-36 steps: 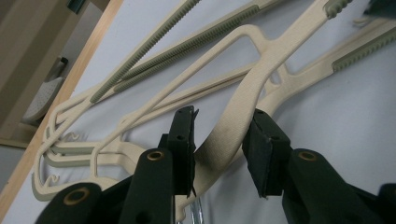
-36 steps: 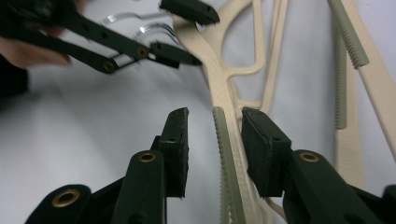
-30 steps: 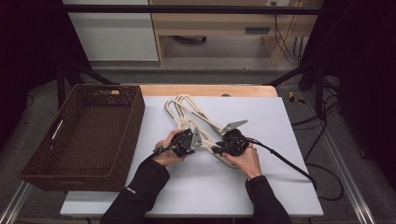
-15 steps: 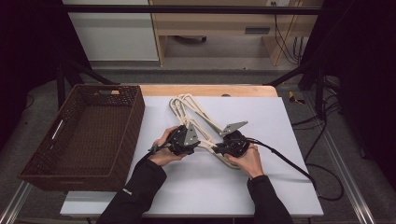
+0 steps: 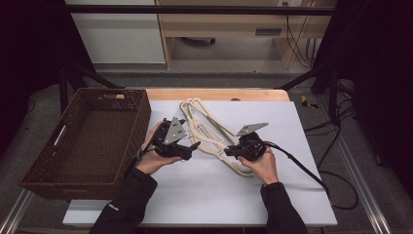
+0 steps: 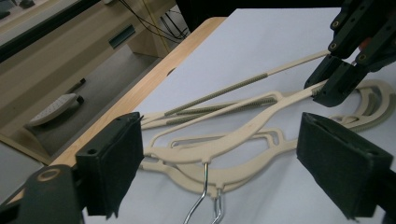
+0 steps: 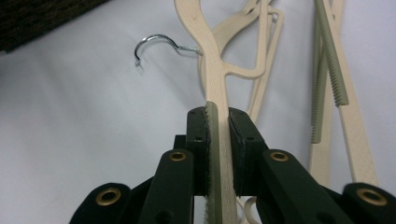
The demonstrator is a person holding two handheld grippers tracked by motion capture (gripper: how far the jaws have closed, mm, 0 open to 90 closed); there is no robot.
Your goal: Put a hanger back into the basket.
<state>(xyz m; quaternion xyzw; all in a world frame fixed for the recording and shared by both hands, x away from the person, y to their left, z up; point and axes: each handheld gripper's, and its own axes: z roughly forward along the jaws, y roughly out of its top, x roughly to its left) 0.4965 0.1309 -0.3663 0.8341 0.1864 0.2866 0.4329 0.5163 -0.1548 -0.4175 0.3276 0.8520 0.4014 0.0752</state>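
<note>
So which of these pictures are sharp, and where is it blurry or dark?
High view: the white table is evenly lit, the room around it nearly black. Left gripper view: the hangers are sharp, while the near black pads look soft and the floor beyond the table edge is hazy. Right gripper view: the right gripper clamps a hanger arm in focus, and the metal hook shows a small glint.

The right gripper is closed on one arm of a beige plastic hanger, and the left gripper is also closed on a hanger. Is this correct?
Not quite. The left gripper is open: in the left gripper view its jaws stand wide apart above the pile, holding nothing. The right gripper is indeed closed on one arm of a beige plastic hanger, as the right gripper view shows.
</note>
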